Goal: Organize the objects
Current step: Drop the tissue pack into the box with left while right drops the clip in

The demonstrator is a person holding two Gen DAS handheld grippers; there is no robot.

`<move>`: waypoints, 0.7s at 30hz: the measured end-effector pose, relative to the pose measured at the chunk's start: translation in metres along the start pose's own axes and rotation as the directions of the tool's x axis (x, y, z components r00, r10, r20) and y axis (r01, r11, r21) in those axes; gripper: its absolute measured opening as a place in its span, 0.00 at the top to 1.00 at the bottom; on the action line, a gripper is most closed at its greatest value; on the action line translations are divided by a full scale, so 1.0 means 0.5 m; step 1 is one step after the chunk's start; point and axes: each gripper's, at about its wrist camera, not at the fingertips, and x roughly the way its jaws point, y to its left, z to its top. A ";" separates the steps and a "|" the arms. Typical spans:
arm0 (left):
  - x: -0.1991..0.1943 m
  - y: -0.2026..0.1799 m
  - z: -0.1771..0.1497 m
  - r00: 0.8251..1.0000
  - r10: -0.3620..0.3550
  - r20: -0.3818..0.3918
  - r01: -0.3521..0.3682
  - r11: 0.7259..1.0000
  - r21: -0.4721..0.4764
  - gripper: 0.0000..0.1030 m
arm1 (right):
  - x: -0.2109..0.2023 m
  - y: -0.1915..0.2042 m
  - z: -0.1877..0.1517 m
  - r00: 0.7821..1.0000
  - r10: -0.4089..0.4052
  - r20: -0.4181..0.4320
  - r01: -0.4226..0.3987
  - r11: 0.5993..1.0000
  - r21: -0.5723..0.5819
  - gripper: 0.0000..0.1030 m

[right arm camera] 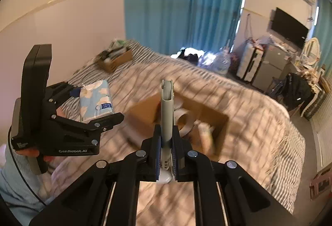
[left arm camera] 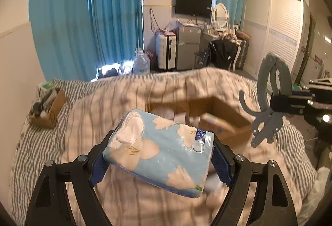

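Note:
My left gripper (left arm camera: 161,155) is shut on a blue floral tissue pack (left arm camera: 166,151), held above the bed; the pack also shows in the right wrist view (right arm camera: 96,99). My right gripper (right arm camera: 167,155) is shut on a grey folding hook-shaped clip (right arm camera: 167,114), which points up and forward; the clip also shows at the right of the left wrist view (left arm camera: 267,99). An open cardboard box (left arm camera: 220,114) lies on the bed ahead of both grippers, also in the right wrist view (right arm camera: 207,118), with a tape roll (right arm camera: 184,120) and other items inside.
A second cardboard box (left arm camera: 47,107) with small items sits at the bed's far left corner, near the wall. Blue curtains, a water jug (left arm camera: 141,62), a white suitcase (left arm camera: 166,51) and a wardrobe stand beyond the striped bed (left arm camera: 41,143).

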 end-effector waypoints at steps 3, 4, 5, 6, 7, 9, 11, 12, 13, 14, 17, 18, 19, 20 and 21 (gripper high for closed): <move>0.044 -0.006 0.043 1.000 0.001 0.009 -0.001 1.000 0.007 0.17 | 0.041 -0.041 0.029 0.999 -0.031 -0.025 0.032 0.999 0.005 0.92; 0.060 -0.008 0.052 1.000 0.001 0.007 -0.001 1.000 0.012 0.17 | 0.052 -0.052 0.034 0.999 -0.035 -0.031 0.036 0.999 0.009 0.92; 0.084 -0.012 0.062 1.000 0.001 -0.002 -0.001 1.000 0.015 0.17 | 0.070 -0.065 0.039 0.998 -0.038 -0.042 0.039 0.999 0.014 0.92; 0.105 -0.015 0.068 1.000 0.001 -0.013 -0.001 1.000 0.016 0.17 | 0.090 -0.080 0.044 0.998 -0.037 -0.054 0.038 0.999 0.022 0.92; 0.128 -0.018 0.074 1.000 0.001 -0.023 -0.001 1.000 0.015 0.17 | 0.106 -0.090 0.045 0.997 -0.031 -0.067 0.032 0.999 0.029 0.92; 0.171 -0.024 0.074 0.999 -0.003 -0.052 0.004 1.000 0.023 0.17 | 0.149 -0.111 0.045 0.995 -0.011 -0.103 0.015 0.999 0.041 0.92; 0.210 -0.031 0.067 0.996 -0.011 -0.084 0.013 0.999 0.029 0.17 | 0.187 -0.127 0.036 0.991 0.007 -0.137 0.000 0.999 0.047 0.92; 0.232 -0.034 0.064 0.995 -0.017 -0.103 0.020 0.999 0.032 0.17 | 0.208 -0.132 0.031 0.988 0.019 -0.156 -0.011 0.999 0.050 0.92; 0.245 -0.036 0.058 0.993 -0.023 -0.113 0.027 0.999 0.032 0.17 | 0.228 -0.138 0.027 0.984 0.032 -0.174 -0.023 0.998 0.054 0.92; 0.262 -0.036 0.053 0.992 -0.030 -0.125 0.035 0.999 0.032 0.17 | 0.238 -0.141 0.024 0.983 0.039 -0.180 -0.029 0.998 0.059 0.92; 0.285 -0.036 0.042 0.987 -0.050 -0.154 0.055 0.998 0.029 0.15 | 0.271 -0.161 0.016 0.980 0.073 -0.185 -0.056 0.994 0.096 0.92; 0.288 -0.033 0.040 0.985 -0.057 -0.165 0.060 0.998 0.018 0.12 | 0.279 -0.168 0.016 0.980 0.080 -0.182 -0.061 0.992 0.110 0.92; 0.288 -0.031 0.041 0.984 -0.057 -0.171 0.060 0.998 0.009 0.09 | 0.285 -0.173 0.014 0.980 0.081 -0.182 -0.061 0.992 0.114 0.91; 0.287 -0.028 0.040 0.983 -0.055 -0.172 0.056 0.998 0.000 0.04 | 0.287 -0.174 0.014 0.981 0.076 -0.177 -0.056 0.992 0.114 0.90; 0.282 -0.023 0.040 0.985 -0.055 -0.166 0.054 0.998 -0.013 0.02 | 0.284 -0.174 0.014 0.983 0.068 -0.173 -0.048 0.992 0.113 0.84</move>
